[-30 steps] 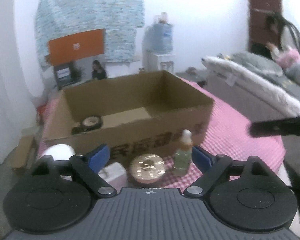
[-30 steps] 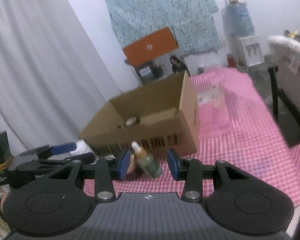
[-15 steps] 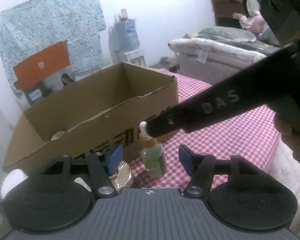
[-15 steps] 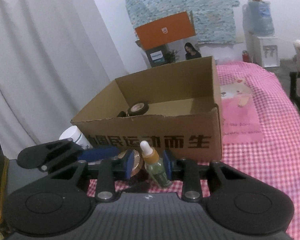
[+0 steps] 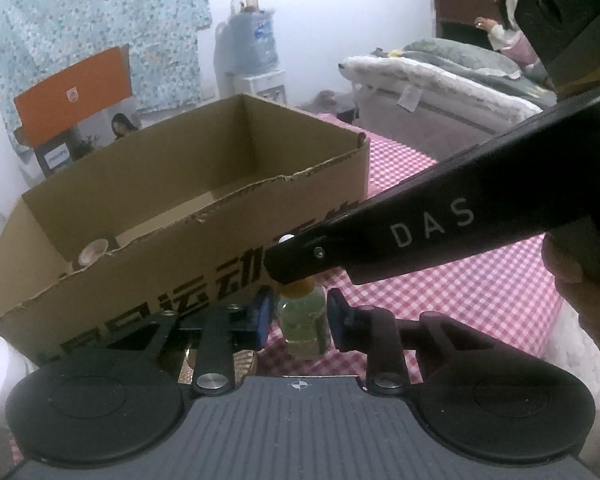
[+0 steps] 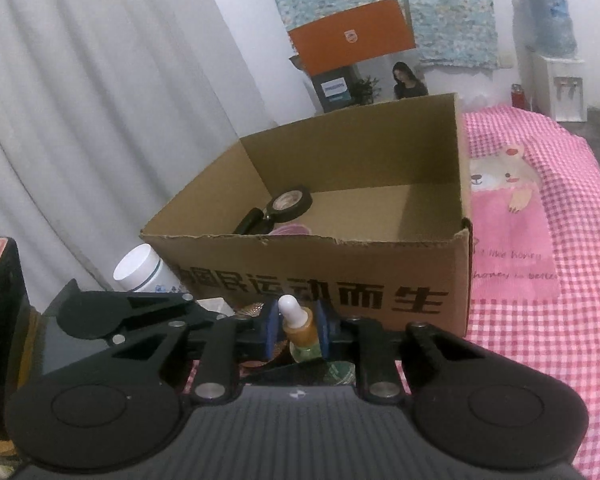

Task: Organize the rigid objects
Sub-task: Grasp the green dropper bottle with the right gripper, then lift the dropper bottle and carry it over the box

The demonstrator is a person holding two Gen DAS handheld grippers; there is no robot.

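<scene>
Both grippers have drawn in on the dropper bottle [image 6: 299, 330] since a second ago, when their blue pads stood wide of it and the right tool was only a dark bar at the edge of the left view. That small bottle of green liquid, with its amber collar and white bulb, stands upright on the pink checked cloth [image 6: 548, 340], just in front of the near wall of the cardboard box [image 6: 340, 268].

Around its collar the right gripper [image 6: 297, 330] is closing, a blue pad [image 6: 271, 330] touching each side. Lower down, the left gripper [image 5: 299, 322] is closing about the glass body; its pads [image 5: 262, 320] sit just beside the glass, and whether they press it I cannot tell. In the left view the right gripper's black arm, lettered DAS, crosses from the right and hides the bottle's top, with part of a hand [image 5: 580, 292] behind it.

Left of the bottle, partly hidden by the fingers, lies a round golden lid [image 5: 240, 360]. Further left stands a white jar [image 6: 140, 266], close to the box's near left corner. Inside the box, at its far left, lie a roll of black tape [image 6: 290, 202] and a dark tool I cannot make out. Beyond the box are a white curtain [image 6: 100, 120], an orange carton [image 6: 352, 36] and a water dispenser [image 6: 556, 60].
</scene>
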